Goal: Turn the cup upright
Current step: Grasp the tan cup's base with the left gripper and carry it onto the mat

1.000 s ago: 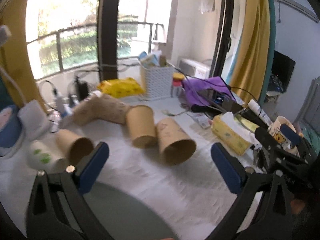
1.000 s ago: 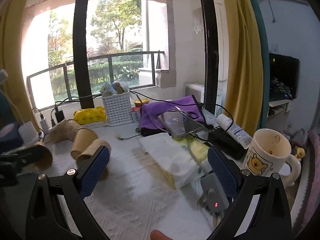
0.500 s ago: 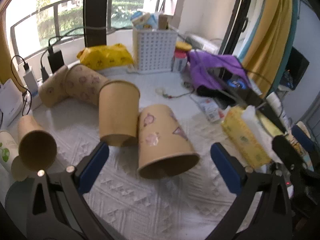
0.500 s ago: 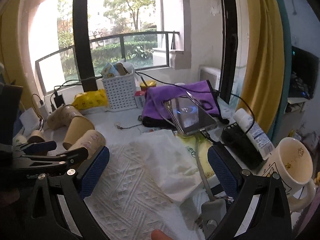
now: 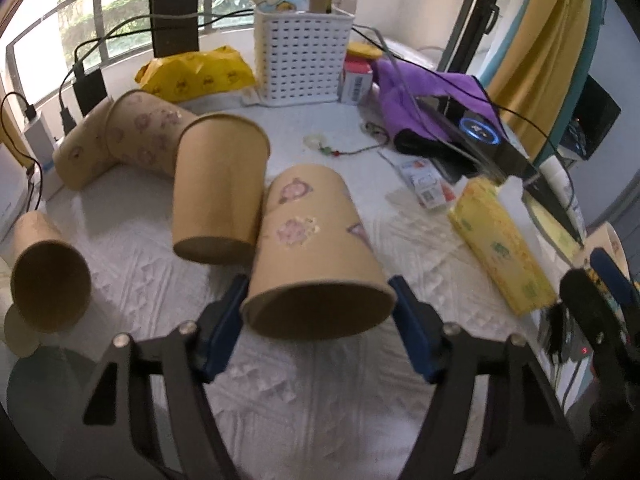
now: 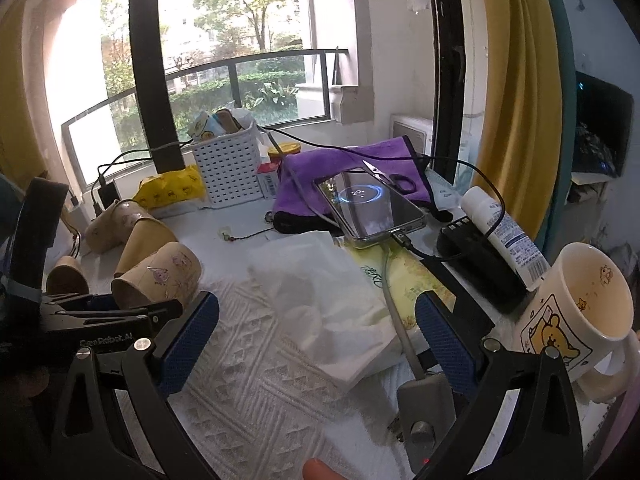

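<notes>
The left wrist camera is looking forward and downward along its own blue fingers (image 5: 218,328), sitting very near a paper cup (image 5: 316,256) lying on its side on the white cloth (image 5: 320,392). The right wrist camera is sitting further right and higher, facing the window (image 6: 248,44) more levelly, with the same cup (image 6: 160,280) appearing far off at its left edge. Both views are sharing the white basket (image 5: 304,56) (image 6: 228,172), the purple towel (image 5: 424,92) (image 6: 352,160), the phone (image 5: 476,132) (image 6: 372,208) and the yellow packet (image 5: 196,72) (image 6: 172,188).
</notes>
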